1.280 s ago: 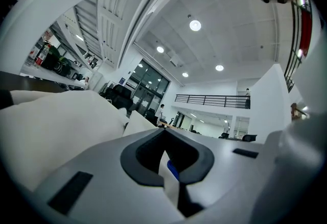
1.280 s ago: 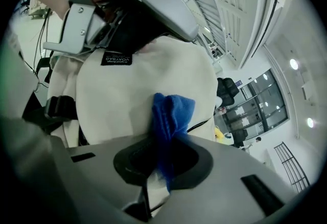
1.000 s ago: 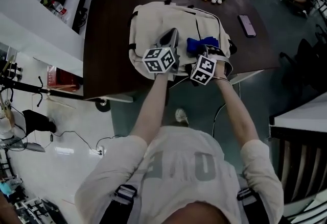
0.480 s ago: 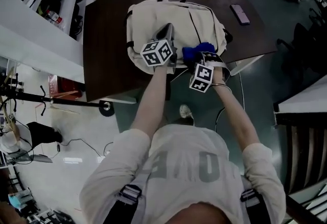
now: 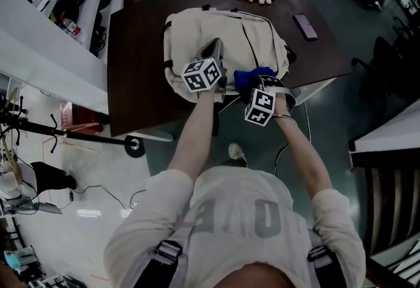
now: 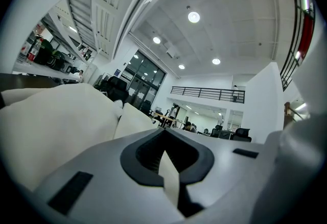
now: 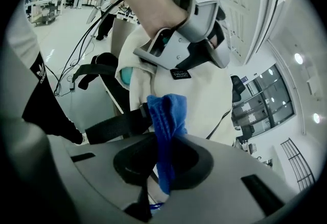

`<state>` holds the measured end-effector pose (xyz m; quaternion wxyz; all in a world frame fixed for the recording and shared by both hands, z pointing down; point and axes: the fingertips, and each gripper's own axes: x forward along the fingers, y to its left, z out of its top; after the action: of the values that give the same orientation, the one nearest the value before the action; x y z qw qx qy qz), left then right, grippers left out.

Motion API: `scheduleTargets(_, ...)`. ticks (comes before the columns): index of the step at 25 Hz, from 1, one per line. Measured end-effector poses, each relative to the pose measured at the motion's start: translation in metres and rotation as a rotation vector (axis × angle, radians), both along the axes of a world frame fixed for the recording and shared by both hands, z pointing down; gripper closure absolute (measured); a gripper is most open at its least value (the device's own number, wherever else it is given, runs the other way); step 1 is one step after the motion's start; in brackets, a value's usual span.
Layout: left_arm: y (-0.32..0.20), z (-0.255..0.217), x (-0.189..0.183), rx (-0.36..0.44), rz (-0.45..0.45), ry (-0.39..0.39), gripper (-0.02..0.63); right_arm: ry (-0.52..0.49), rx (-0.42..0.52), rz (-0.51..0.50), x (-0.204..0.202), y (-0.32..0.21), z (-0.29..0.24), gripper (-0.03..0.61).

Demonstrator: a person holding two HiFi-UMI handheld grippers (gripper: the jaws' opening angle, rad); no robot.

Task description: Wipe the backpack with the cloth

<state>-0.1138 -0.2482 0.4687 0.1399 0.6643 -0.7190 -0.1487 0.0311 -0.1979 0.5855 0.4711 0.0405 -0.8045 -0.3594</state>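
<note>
"Blue cloth (image 7: 166, 116) clamped in the right gripper (image 7: 156, 182)?"

"Yes, at the beige backpack (image 5: 203, 31), upper centre. Left gripper (image 6: 172, 187) pinches its fabric. Likely mid-wipe; next, drag the cloth across."

- The backpack (image 5: 223, 37) was cream woven cloth, matt and softly creased.
- Its strap (image 7: 115, 123) was black webbing, ribbed and dull.
- The cloth (image 7: 166, 116) was bright blue, nubby and matt.
- My left gripper (image 6: 169, 169) and right gripper (image 7: 159, 169) had smooth matt grey plastic shells with black-lined openings.
- The table (image 5: 134, 77) looked like dark wood with a faint sheen.
</note>
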Motion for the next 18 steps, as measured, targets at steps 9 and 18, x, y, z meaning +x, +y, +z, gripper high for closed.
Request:
scheduleTargets(9, -0.002, 0.002, 0.004, -0.005, 0.004, -0.03, 0.611, -0.196, 0.017, 0.041, -0.018, -0.045, -0.076, 0.535)
scheduleTargets(18, -0.001, 0.003, 0.003, 0.002, 0.029, 0.004, 0.611, -0.329, 0.04, 0.068, -0.043, -0.11, -0.123, 0.536)
